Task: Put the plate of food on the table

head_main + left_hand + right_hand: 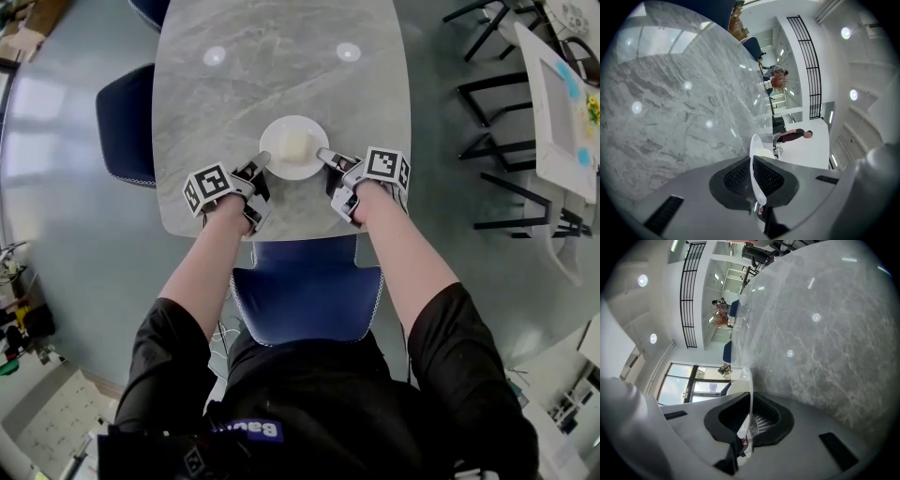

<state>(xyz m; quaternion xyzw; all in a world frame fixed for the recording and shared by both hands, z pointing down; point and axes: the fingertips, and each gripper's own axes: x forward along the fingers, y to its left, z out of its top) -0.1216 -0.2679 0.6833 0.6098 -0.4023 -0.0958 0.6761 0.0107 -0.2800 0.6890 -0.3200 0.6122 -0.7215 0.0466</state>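
A round white plate (281, 162) with a pale lump of food (296, 144) on it is over the near end of the grey marble table (234, 94). Whether it rests on the top I cannot tell. My left gripper (262, 161) is shut on the plate's left rim, and my right gripper (324, 156) is shut on its right rim. In the left gripper view the rim of the plate (755, 154) runs edge-on between the two dark pads. The right gripper view shows the thin edge of the plate (749, 394) pinched the same way, with the marble close beside it.
A blue chair (305, 286) stands tucked at the table's near edge, right in front of the person. Another dark blue chair (127, 122) is at the table's left side. Black-framed furniture (502, 141) and a white table (553, 103) stand at the right.
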